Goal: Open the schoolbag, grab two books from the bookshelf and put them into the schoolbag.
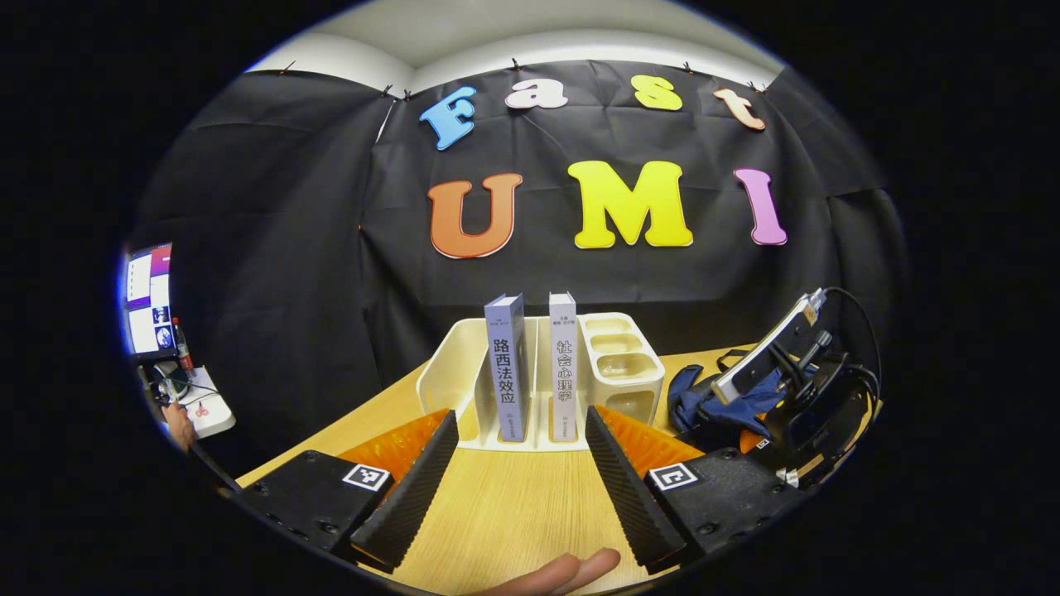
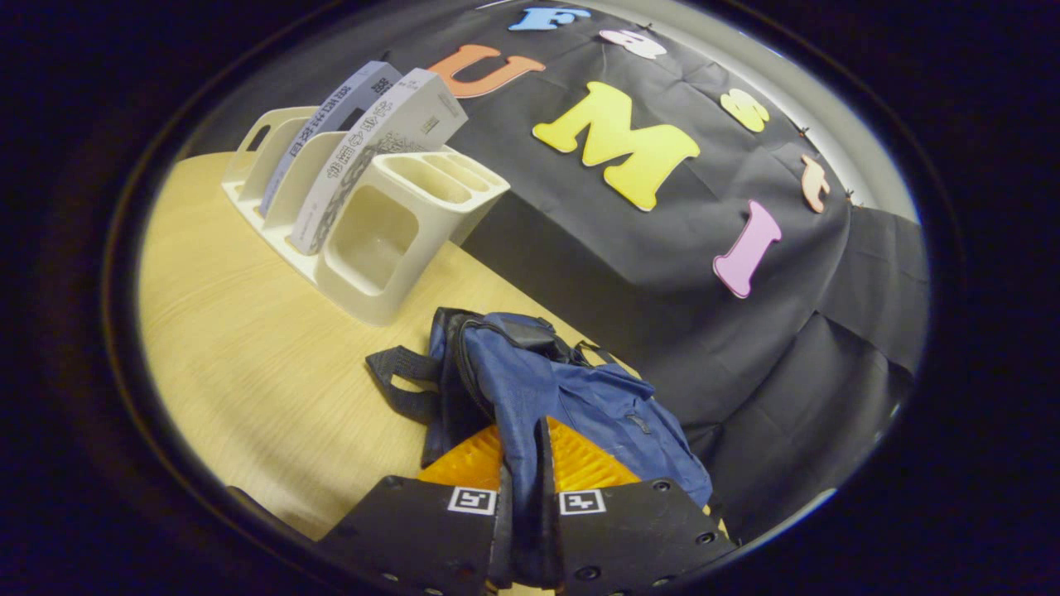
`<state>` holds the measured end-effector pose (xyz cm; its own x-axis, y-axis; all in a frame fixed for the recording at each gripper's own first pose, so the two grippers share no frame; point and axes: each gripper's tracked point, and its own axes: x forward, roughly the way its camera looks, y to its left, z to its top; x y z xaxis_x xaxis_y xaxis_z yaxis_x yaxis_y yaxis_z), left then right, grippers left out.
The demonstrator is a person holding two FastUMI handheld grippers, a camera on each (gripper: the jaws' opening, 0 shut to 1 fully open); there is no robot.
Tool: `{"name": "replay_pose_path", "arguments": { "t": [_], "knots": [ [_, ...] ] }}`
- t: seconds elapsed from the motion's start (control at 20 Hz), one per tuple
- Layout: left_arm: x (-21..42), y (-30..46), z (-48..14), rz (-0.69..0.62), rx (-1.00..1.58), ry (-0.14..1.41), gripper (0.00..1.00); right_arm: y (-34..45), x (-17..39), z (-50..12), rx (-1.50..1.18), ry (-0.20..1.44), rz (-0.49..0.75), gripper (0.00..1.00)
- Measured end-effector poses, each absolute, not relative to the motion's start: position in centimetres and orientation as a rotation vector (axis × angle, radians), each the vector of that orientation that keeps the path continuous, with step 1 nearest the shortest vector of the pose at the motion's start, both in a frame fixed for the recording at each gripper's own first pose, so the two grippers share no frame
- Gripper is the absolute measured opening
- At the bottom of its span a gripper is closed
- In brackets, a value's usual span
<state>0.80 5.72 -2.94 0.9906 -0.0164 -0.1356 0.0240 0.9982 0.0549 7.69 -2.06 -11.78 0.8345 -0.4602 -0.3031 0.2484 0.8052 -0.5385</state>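
Right claw (image 2: 522, 488) grips the bag (image 2: 563, 389); left claw (image 1: 522, 463) gapes wide.
We see two books (image 1: 534, 364) upright in the rack (image 1: 621, 364), frame centre, beyond the left claw.

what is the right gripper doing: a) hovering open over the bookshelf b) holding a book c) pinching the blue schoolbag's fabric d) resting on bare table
c: in the right gripper view, the right gripper has its fingers closed on a fold of the blue schoolbag.
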Motion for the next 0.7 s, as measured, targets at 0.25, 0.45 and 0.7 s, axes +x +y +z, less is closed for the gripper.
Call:
{"name": "replay_pose_path", "arguments": {
  "t": [0.25,0.45,0.7],
  "knots": [
    [1.9,3.3,-4.6,-0.048,0.054,0.156,0.98,-3.0,7.7,-9.6,-0.448,0.394,-0.329,0.06],
    [3.0,1.2,-6.1,-0.069,0.096,0.171,0.98,-4.7,7.5,-8.4,-0.391,0.378,-0.293,0.04],
    [3.4,-0.6,-6.9,-0.11,0.08,0.201,0.98,-6.9,7.3,-5.3,-0.328,0.312,-0.257,0.04]
  ]
}}
